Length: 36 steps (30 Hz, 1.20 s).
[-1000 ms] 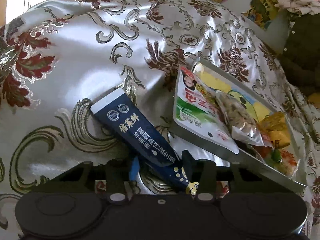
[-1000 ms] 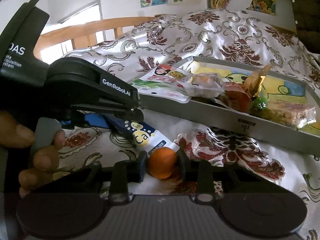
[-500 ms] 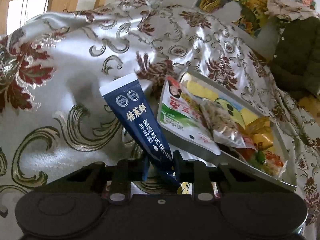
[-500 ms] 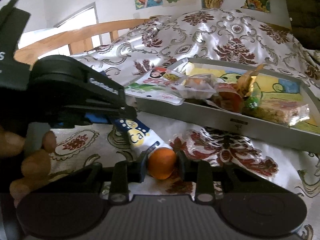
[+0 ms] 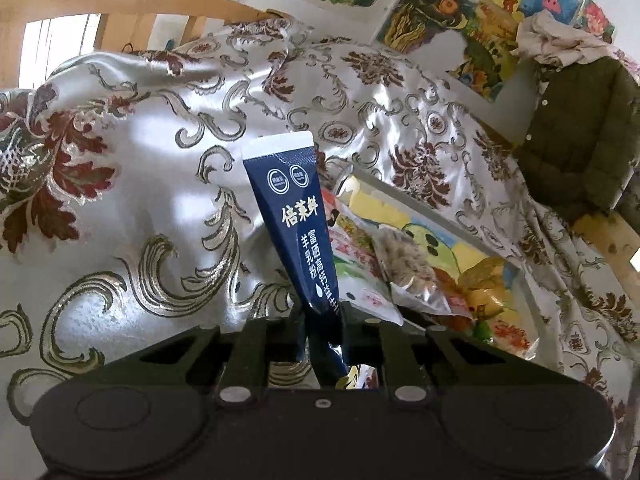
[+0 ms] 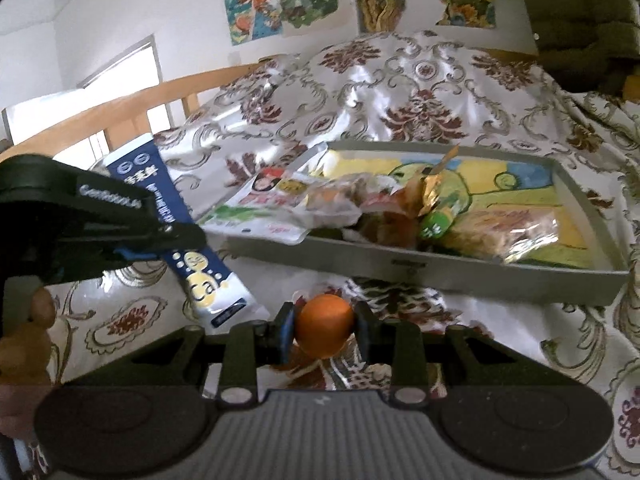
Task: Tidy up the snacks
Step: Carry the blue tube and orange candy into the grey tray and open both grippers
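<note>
Compared with a second ago, we see the left tongs have just been closing and now pinch the dark blue sachet, lifted off the bedspread and standing nearly upright just beside the tray's left end. The right tongs stay clamped on the small orange, before the tray's near edge; we judge both snacks ready for the tray.
</note>
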Available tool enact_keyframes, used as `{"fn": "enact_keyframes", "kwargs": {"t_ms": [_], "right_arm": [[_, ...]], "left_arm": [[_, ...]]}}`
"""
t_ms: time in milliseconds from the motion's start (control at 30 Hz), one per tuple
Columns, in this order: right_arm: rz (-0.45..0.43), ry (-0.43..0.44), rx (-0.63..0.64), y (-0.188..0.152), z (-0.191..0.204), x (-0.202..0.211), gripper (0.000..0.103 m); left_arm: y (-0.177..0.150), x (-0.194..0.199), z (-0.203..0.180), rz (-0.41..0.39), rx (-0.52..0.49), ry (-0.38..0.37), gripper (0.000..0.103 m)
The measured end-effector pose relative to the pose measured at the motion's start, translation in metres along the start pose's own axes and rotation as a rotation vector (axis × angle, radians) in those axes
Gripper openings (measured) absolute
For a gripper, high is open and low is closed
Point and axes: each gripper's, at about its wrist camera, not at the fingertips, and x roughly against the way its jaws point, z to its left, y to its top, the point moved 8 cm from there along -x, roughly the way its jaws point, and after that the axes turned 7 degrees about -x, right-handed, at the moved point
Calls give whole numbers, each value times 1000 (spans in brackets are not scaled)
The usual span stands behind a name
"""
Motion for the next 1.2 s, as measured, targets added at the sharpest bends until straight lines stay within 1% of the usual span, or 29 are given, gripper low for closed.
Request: {"fn": "enact_keyframes", "kwargs": {"t_ms": [133, 233, 333, 400, 533, 567, 700, 800, 867, 1033, 1200], "right_arm": [[-34, -1, -6, 10, -2, 8, 35], [-76, -6, -5, 22, -5, 15, 35], [-121, -11, -23, 36, -10, 21, 35], [-151, -22, -31, 46, -15, 23, 35], [-205, -58, -64, 64, -32, 23, 35], [-216, -68, -77, 68, -37, 22, 35], [-258, -116, -128, 84, -62, 16, 35], [-269, -139, -163, 89, -81, 10, 35], [-266, -151, -181, 90, -92, 4, 35], [-251, -185, -200, 89, -110, -12, 35], [-228, -216, -206, 83, -118, -22, 35]], "left_arm": [[9, 13, -4, -35, 6, -23, 16], [17, 20, -8, -54, 26, -52, 16], [27, 23, -17, -82, 20, -80, 16], [37, 21, -26, -105, 10, -101, 16], [52, 10, -49, -147, -45, -139, 17], [55, 5, -54, -150, -44, -151, 17], [67, -25, -80, -129, -32, -210, 17], [71, -45, -101, -123, -62, -227, 17], [69, -59, -112, -102, -78, -233, 17], [65, -91, -130, -51, -119, -214, 17], [59, -113, -132, 9, -79, -195, 17]]}}
